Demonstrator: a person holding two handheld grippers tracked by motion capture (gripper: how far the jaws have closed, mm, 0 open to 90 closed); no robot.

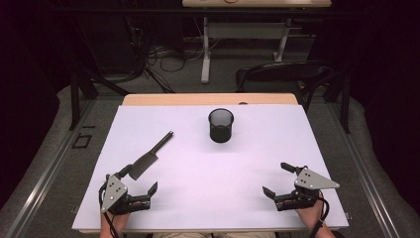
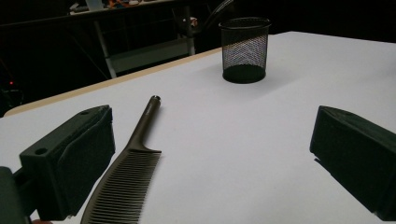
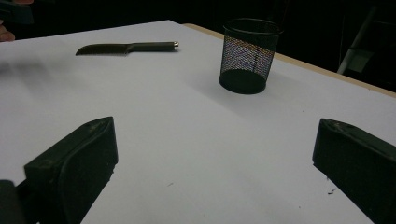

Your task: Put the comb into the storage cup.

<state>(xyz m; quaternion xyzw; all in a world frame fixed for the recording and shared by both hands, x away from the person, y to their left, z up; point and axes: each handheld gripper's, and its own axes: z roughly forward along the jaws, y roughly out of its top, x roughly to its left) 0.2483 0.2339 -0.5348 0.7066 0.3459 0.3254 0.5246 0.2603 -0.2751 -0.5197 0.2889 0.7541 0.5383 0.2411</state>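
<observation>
A dark comb (image 1: 150,156) with a long handle lies flat on the white table (image 1: 213,198) at the left, its handle pointing toward the far side. A black mesh cup (image 1: 221,125) stands upright near the table's far middle. My left gripper (image 1: 139,181) rests low at the near left, open, with the comb's (image 2: 128,177) toothed end just ahead of its left jaw. At the near right my right gripper (image 1: 277,179) is open too, nothing between its jaws. The cup (image 3: 246,55) and comb (image 3: 126,48) lie well ahead of it.
The table's wooden far edge (image 1: 208,99) shows past the white sheet. A dark chair (image 1: 285,74) and a desk frame (image 1: 242,39) with cables stand behind the table. The cup (image 2: 244,49) is to the right of the comb.
</observation>
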